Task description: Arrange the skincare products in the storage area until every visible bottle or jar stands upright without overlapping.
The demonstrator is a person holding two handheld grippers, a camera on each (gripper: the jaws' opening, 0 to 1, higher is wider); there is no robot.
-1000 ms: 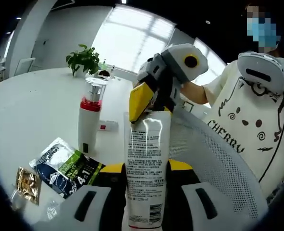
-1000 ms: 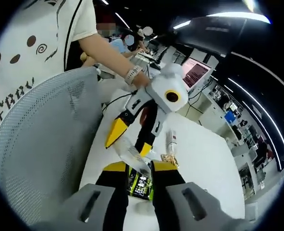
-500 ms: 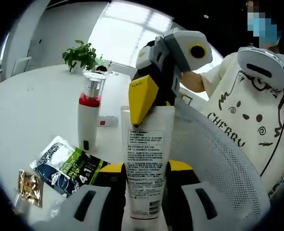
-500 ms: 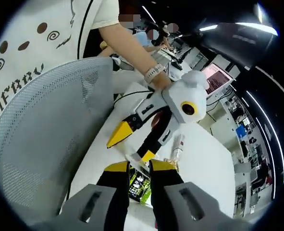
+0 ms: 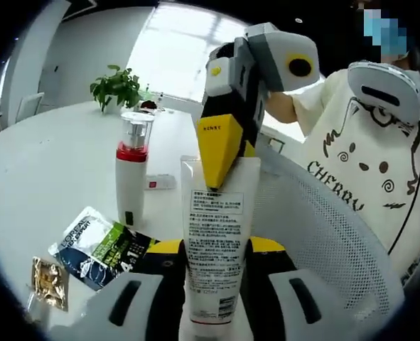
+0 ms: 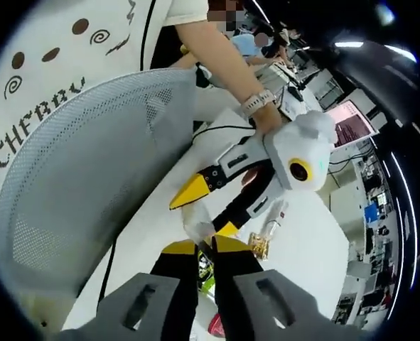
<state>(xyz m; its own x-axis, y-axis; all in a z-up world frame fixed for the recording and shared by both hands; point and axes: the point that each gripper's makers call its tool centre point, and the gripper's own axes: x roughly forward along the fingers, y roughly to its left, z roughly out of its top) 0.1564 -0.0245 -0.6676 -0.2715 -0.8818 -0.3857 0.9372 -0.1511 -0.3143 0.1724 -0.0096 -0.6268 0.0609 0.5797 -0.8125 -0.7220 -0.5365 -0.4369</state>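
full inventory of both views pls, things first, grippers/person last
white tube: 1, white with printed text, upright between the left hand-held gripper's jaws, its top at the right hand-held gripper's tips
pump bottle: 1, white with red band and clear cap, upright on the table
green and blue sachet: 1, flat on the table beside the pump bottle
gold sachet: 1, flat, near table edge
potted plant: 1, green, far side of table
table: 1, white
mesh chair back: 1, white, beside the table
left hand-held gripper: 1, yellow-black, shut on the tube
right hand-held gripper: 1, yellow tips, at tube top
person: 1, white printed shirt
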